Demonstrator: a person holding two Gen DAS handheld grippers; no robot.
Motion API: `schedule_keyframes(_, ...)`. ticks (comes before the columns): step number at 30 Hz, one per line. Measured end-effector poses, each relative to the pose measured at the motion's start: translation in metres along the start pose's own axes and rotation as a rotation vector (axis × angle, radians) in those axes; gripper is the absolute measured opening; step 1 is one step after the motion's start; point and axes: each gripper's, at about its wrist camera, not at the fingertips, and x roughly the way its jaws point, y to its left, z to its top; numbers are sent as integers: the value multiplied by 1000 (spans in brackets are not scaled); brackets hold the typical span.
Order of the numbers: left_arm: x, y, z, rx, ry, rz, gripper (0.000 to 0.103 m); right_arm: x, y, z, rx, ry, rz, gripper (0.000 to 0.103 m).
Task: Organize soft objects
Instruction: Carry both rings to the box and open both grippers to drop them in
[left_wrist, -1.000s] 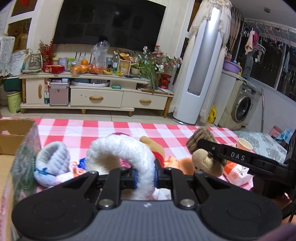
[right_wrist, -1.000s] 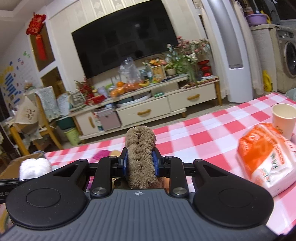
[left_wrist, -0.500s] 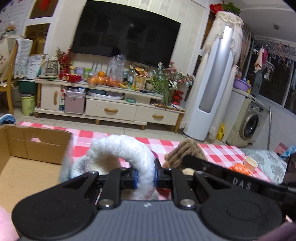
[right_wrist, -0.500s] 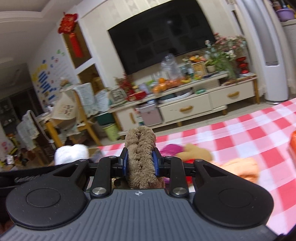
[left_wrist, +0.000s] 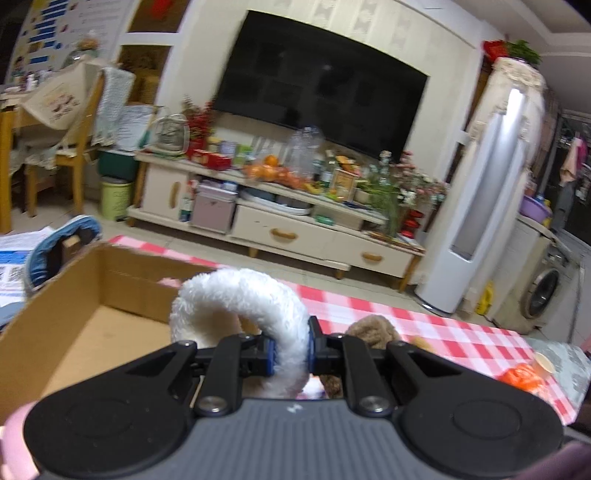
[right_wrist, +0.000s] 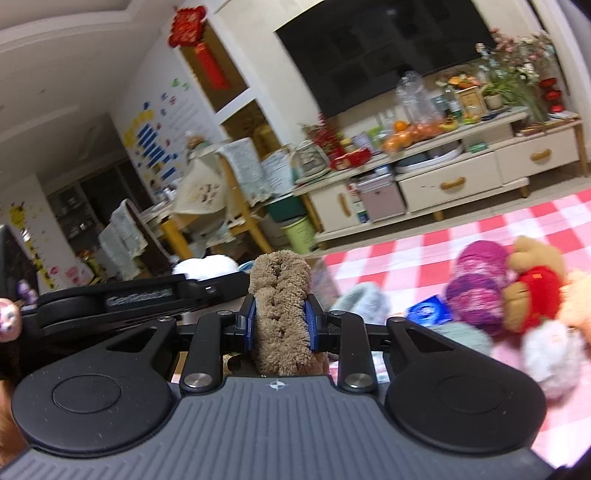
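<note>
My left gripper (left_wrist: 290, 350) is shut on a white fluffy slipper (left_wrist: 255, 306), which arches up out of its blue pads. It hangs at the near right edge of an open cardboard box (left_wrist: 85, 321). My right gripper (right_wrist: 280, 326) is shut on a brown fluffy slipper (right_wrist: 280, 295); that same brown slipper (left_wrist: 375, 332) shows just right of the left fingers. In the right wrist view the left gripper's black body (right_wrist: 129, 299) lies to the left, with the white slipper (right_wrist: 205, 266) behind it.
A red-and-white checked tablecloth (right_wrist: 424, 251) carries a pile of soft toys: a purple plush (right_wrist: 476, 284), a bear in red (right_wrist: 532, 284), a grey slipper (right_wrist: 364, 299). An orange packet (left_wrist: 519, 376) and a paper cup (left_wrist: 543, 363) sit far right. A TV cabinet (left_wrist: 295, 229) stands beyond.
Both grippers swung left with their slippers still held. The cardboard box has come into the left wrist view and fills its left side; the toy pile now lies to the right.
</note>
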Motion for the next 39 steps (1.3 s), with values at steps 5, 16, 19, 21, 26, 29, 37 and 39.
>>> schedule_keyframes(5, 1, 27, 3, -38, 5, 78, 13, 14, 13, -5, -25, 36, 36, 32)
schedule_keyframes(16, 5, 66, 2, -98, 46, 165, 13, 20, 21, -8, -51, 82, 89, 33)
schedule_keyframes(19, 5, 72, 2, -105, 49, 177, 13, 16, 23, -7, -77, 81, 89, 33)
schedule_keyframes(21, 6, 74, 3, -111, 51, 186, 13, 14, 23, -7, -83, 84, 93, 33)
schedule_keyframes(26, 10, 82, 2, -122, 78, 223, 14, 15, 25, -11, -103, 112, 103, 36)
schedule_keyframes(29, 12, 85, 2, -130, 98, 245, 31, 17, 25, -12, -128, 130, 85, 54)
schedule_keyframes(37, 6, 74, 5, -99, 54, 301, 86, -13, 20, 2, -164, 29, 81, 98)
schedule_keyframes(39, 4, 71, 5, -100, 42, 296, 98, -22, 19, 5, -181, -9, 46, 100)
